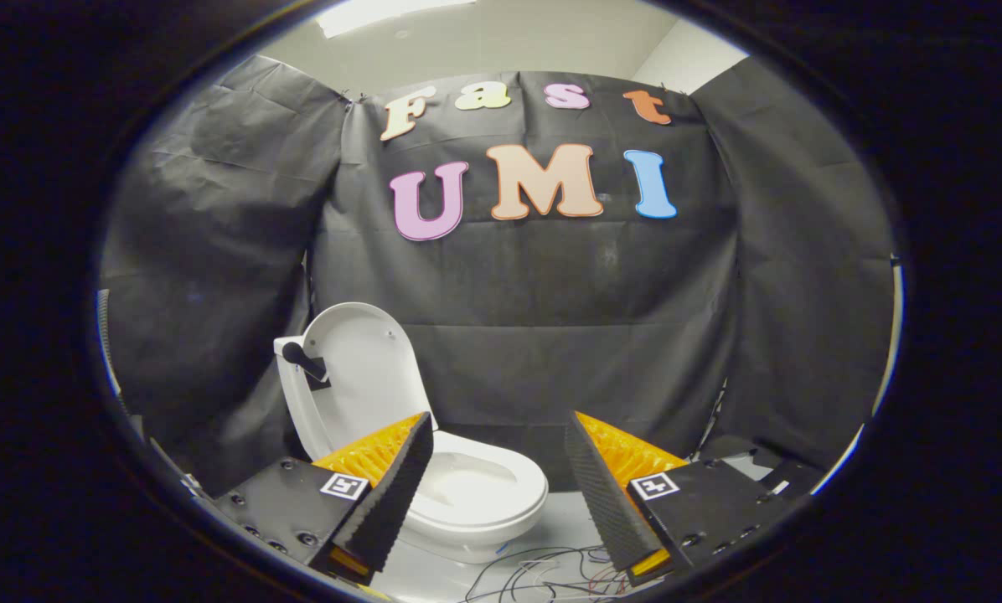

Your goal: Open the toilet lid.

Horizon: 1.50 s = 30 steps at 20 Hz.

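Standing apart, the tongs (497,481) grip nothing; both ridged black fingers (396,490) with orange backs frame an open gap. Just ahead of them, mostly behind the left finger, sits a white toilet (476,494) on a pale floor (551,523). Its lid (367,368) is raised upright, leaning back beyond the bowl, and the seat rim lies down around the bowl. A black handle (302,358) sticks out from the lid's left edge, perhaps fixed to a small bracket. Thin wires (543,574) lie tangled on the floor between the fingers, near their bases.
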Available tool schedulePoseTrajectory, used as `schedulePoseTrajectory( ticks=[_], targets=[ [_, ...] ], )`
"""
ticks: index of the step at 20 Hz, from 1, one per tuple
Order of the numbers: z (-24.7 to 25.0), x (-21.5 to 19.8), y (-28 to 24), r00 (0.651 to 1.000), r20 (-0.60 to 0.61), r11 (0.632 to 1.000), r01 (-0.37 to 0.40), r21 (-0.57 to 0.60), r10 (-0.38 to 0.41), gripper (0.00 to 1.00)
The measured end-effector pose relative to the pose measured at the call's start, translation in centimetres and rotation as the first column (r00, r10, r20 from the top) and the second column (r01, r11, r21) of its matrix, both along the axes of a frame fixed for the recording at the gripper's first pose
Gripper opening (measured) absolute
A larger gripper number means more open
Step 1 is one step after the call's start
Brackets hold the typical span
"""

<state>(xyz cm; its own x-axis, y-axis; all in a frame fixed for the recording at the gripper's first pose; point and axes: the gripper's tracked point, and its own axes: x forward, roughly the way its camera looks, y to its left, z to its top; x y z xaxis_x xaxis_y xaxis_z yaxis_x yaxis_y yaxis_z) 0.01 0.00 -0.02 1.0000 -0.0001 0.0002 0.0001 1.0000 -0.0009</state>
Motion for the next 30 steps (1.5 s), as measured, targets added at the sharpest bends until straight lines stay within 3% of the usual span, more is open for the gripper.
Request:
schedulePoseTrajectory(
  ticks=[26, 30],
  targets=[
    [0.0, 0.0, 0.0, 1.000, 0.000, 1.000, 0.001, 0.001, -0.001, 0.98],
    [-0.2, 3.6, 0.2, 1.000, -0.017, 1.000, 0.001, 0.011, -0.001, 0.97]
  ],
)
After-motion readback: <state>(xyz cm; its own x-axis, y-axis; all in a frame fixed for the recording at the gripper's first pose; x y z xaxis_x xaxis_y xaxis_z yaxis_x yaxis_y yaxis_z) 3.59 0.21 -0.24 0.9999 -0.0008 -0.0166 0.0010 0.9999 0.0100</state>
